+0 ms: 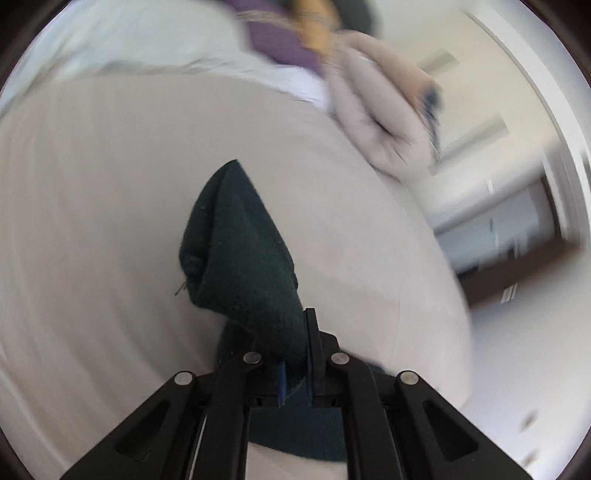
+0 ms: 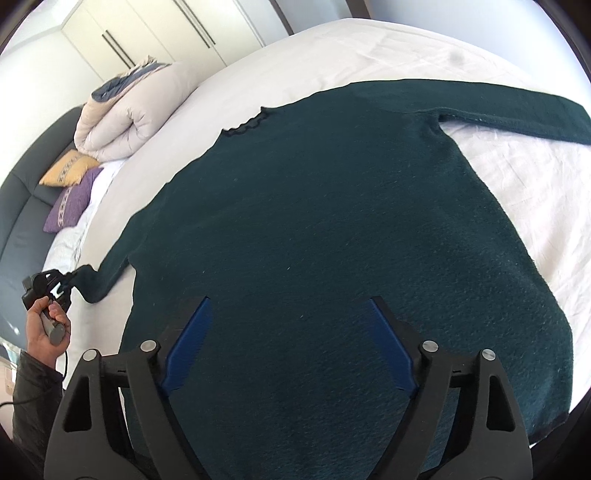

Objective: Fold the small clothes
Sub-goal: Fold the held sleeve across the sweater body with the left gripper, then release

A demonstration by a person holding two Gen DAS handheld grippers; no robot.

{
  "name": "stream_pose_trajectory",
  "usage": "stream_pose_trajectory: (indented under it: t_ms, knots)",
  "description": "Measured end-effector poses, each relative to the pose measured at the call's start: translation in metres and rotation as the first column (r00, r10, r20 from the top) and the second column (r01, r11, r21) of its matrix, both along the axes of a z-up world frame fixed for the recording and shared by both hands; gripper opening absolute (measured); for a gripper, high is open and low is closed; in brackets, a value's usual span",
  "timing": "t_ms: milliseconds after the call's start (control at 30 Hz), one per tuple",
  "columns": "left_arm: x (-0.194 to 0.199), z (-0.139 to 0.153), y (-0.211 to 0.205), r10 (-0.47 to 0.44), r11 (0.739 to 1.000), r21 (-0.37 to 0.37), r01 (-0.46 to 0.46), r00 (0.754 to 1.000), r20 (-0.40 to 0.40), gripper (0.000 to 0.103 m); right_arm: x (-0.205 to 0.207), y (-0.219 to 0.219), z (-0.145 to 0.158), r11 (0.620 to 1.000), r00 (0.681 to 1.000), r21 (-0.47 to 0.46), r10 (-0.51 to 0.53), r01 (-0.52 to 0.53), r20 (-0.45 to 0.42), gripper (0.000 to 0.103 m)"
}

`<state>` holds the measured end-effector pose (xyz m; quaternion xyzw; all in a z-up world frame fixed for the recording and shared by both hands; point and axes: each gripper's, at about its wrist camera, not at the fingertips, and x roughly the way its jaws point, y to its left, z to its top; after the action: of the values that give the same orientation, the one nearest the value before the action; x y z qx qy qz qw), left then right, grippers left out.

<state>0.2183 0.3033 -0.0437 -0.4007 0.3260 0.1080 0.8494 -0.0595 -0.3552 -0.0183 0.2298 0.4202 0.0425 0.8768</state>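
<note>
- Left wrist view: the left gripper [image 1: 295, 354] has its fingers clamped on the cuff end of the dark green sweater's sleeve [image 1: 236, 251]. The pinched cloth rises in a cone ahead of the fingers, above the pale bed [image 1: 92, 221]. Far ahead and to the right of the fingers, blurred, lie a rolled beige duvet [image 1: 380, 122], a purple cushion [image 1: 280, 40] and a yellow cushion [image 1: 317, 22].
- Right wrist view: the right gripper [image 2: 291, 347] hangs over the sweater [image 2: 332, 221] with its blue-padded fingers [image 2: 188, 343] wide apart; nothing is pinched, and the sweater body lies flat between and beyond them.
- The neckline [image 2: 247, 127] lies well ahead, and the other sleeve [image 2: 517, 114] stretches far ahead to the right.
- To the left of the fingers, a hand [image 2: 46, 328] holds the left gripper [image 2: 66, 280], which grips the near sleeve's end just off the bed [image 2: 517, 192].
</note>
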Motion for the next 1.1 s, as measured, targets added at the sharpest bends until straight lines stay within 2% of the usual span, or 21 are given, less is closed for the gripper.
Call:
stream_pose_trajectory:
  t_ms: [33, 67, 100, 133, 167, 267, 300, 367, 433, 467, 533, 567, 600, 700, 733, 800, 900, 1000, 1100]
  knots:
    - [0.007, 0.011, -0.031, -0.084, 0.990, 0.117, 0.084, 0.996, -0.007, 0.006, 0.003, -0.004, 0.000, 1.000, 1.000, 0.012, 0.000, 0.000, 0.001, 0.084]
    - [0.011, 0.019, -0.062, -0.158, 0.963, 0.218, 0.158, 0.987, -0.018, 0.006, 0.006, -0.007, -0.001, 1.000, 1.000, 0.025, 0.003, -0.003, 0.002, 0.084]
    - [0.013, 0.023, -0.099, -0.243, 0.912, 0.330, 0.244, 0.969, -0.043, 0.006, 0.009, -0.009, 0.000, 0.999, 1.000, 0.039, 0.009, -0.009, 0.004, 0.084]
    - [0.013, 0.024, -0.125, -0.299, 0.865, 0.401, 0.301, 0.952, -0.067, 0.006, 0.015, -0.011, 0.000, 0.998, 1.000, 0.063, 0.027, -0.027, 0.009, 0.084]
    - [0.011, 0.023, -0.159, -0.363, 0.793, 0.487, 0.365, 0.926, -0.104, 0.006, 0.020, -0.011, 0.001, 0.996, 0.999, 0.080, 0.042, -0.043, 0.011, 0.084]
    - [-0.003, 0.005, -0.240, -0.483, 0.576, 0.654, 0.490, 0.850, -0.211, 0.006, 0.044, -0.008, 0.004, 0.977, 0.992, 0.171, 0.125, -0.125, 0.011, 0.084]
    - [-0.007, -0.001, -0.257, -0.502, 0.521, 0.684, 0.511, 0.831, -0.238, 0.006, 0.056, -0.006, 0.004, 0.962, 0.987, 0.220, 0.161, -0.159, 0.011, 0.081]
    - [-0.012, -0.012, -0.281, -0.525, 0.435, 0.717, 0.544, 0.801, -0.289, 0.006, 0.075, -0.002, 0.004, 0.939, 0.980, 0.287, 0.201, -0.191, -0.004, 0.080]
    - [-0.021, -0.022, -0.298, -0.537, 0.347, 0.754, 0.558, 0.777, -0.328, 0.006, 0.101, 0.006, 0.001, 0.897, 0.967, 0.378, 0.254, -0.228, -0.020, 0.080]
    - [-0.028, -0.026, -0.303, -0.537, 0.315, 0.765, 0.562, 0.770, -0.344, 0.006, 0.111, 0.010, -0.002, 0.873, 0.960, 0.424, 0.279, -0.243, -0.024, 0.080]
    - [-0.034, -0.031, -0.304, -0.533, 0.267, 0.784, 0.561, 0.764, -0.365, 0.006, 0.137, 0.020, -0.010, 0.817, 0.946, 0.522, 0.320, -0.246, -0.054, 0.080]
    - [-0.037, -0.032, -0.305, -0.532, 0.255, 0.789, 0.559, 0.763, -0.368, 0.006, 0.145, 0.025, -0.014, 0.790, 0.939, 0.560, 0.338, -0.249, -0.060, 0.080]
    - [-0.040, -0.032, -0.306, -0.530, 0.245, 0.793, 0.557, 0.762, -0.372, 0.006, 0.160, 0.034, -0.021, 0.736, 0.924, 0.625, 0.378, -0.259, -0.062, 0.080]
    - [-0.041, -0.030, -0.308, -0.528, 0.224, 0.806, 0.548, 0.764, -0.372, 0.006, 0.180, 0.056, -0.043, 0.689, 0.908, 0.693, 0.401, -0.213, -0.120, 0.080]
    - [-0.044, -0.031, -0.313, -0.528, 0.220, 0.809, 0.545, 0.764, -0.371, 0.006, 0.186, 0.062, -0.053, 0.667, 0.911, 0.728, 0.382, -0.156, -0.155, 0.080]
    - [-0.044, -0.031, -0.313, -0.525, 0.210, 0.815, 0.540, 0.766, -0.372, 0.006, 0.196, 0.073, -0.071, 0.629, 0.909, 0.770, 0.377, -0.109, -0.180, 0.080]
    - [-0.047, -0.031, -0.316, -0.524, 0.218, 0.817, 0.533, 0.770, -0.363, 0.006, 0.206, 0.094, -0.084, 0.597, 0.903, 0.798, 0.386, -0.086, -0.191, 0.080]
    - [-0.047, -0.030, -0.317, -0.526, 0.230, 0.816, 0.530, 0.773, -0.354, 0.006, 0.213, 0.111, -0.091, 0.592, 0.899, 0.800, 0.397, -0.099, -0.184, 0.078]
    - [-0.046, -0.030, -0.317, -0.526, 0.239, 0.816, 0.526, 0.777, -0.346, 0.006, 0.220, 0.125, -0.094, 0.583, 0.900, 0.805, 0.402, -0.110, -0.168, 0.061]
